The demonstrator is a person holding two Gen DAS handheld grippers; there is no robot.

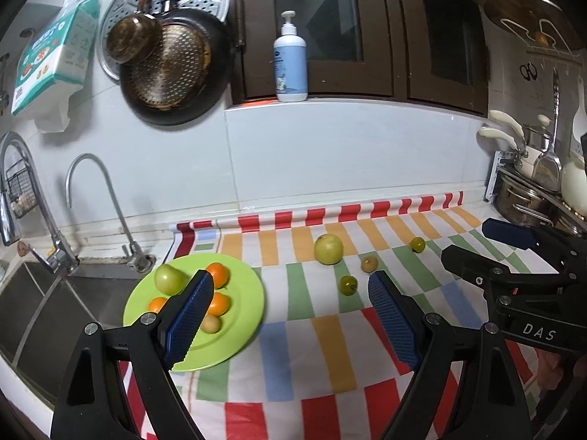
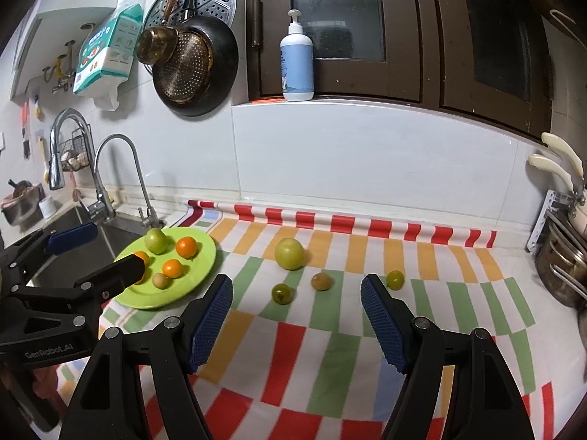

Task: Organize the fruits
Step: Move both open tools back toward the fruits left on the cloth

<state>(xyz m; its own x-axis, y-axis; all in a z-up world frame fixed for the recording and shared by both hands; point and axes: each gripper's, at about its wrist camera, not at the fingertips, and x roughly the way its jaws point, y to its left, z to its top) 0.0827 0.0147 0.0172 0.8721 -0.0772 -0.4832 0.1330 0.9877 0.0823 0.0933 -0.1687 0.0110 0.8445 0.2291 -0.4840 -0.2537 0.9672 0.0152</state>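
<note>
Open right tongs [image 2: 296,315], green plate [image 2: 198,275], scattered fruits [image 2: 290,253]

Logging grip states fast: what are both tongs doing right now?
Left tongs: open, holding nothing.
Right tongs: open, holding nothing.

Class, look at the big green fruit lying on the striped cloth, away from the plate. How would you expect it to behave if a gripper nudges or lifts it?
The big green fruit is round and sits free on the flat striped cloth, so a nudge would probably roll it. Its skin looks smooth, so it may slip unless gripped across its middle. It looks firm and should hold its shape.
</note>
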